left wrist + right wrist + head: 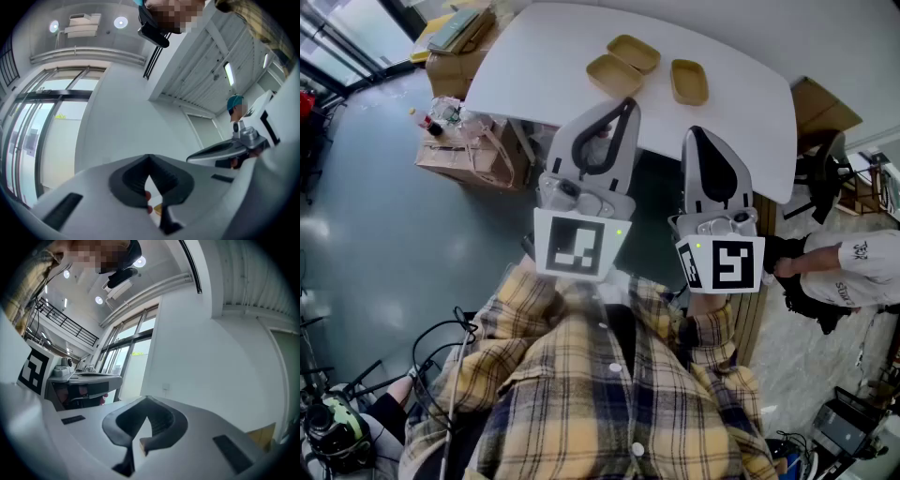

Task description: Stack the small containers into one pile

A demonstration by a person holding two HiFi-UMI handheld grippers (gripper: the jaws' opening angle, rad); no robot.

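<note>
Plaid shirt (609,394) closest, on the near side of the white table (534,70). Just past it, short of the table's near edge: left gripper (623,101) closed tight with nothing between the jaws, right gripper (698,133) closed the same way and equally empty. Both tilted a little upward, aimed at wall and ceiling rather than down at the table.

Farther on, toward the table's far side: three shallow tan containers (614,75), open side up, none nested yet. Two of them edge to edge, possibly touching; the third apart, nearer the table's right end.

Likely trouble: reaching in with jaws closed and shoving a light container across the smooth table instead of gripping it. Also possible: tipping a container up by pinching one thin rim, or dragging its close neighbour along. Worth opening early and coming down on a rim facing away from the pair.

Nothing seen on the table between grippers and containers. Off the table's left end, cardboard boxes (455,70) with bottles (441,117); off its right end, a chair (820,164) and another person (853,267), all well apart from the reach.
</note>
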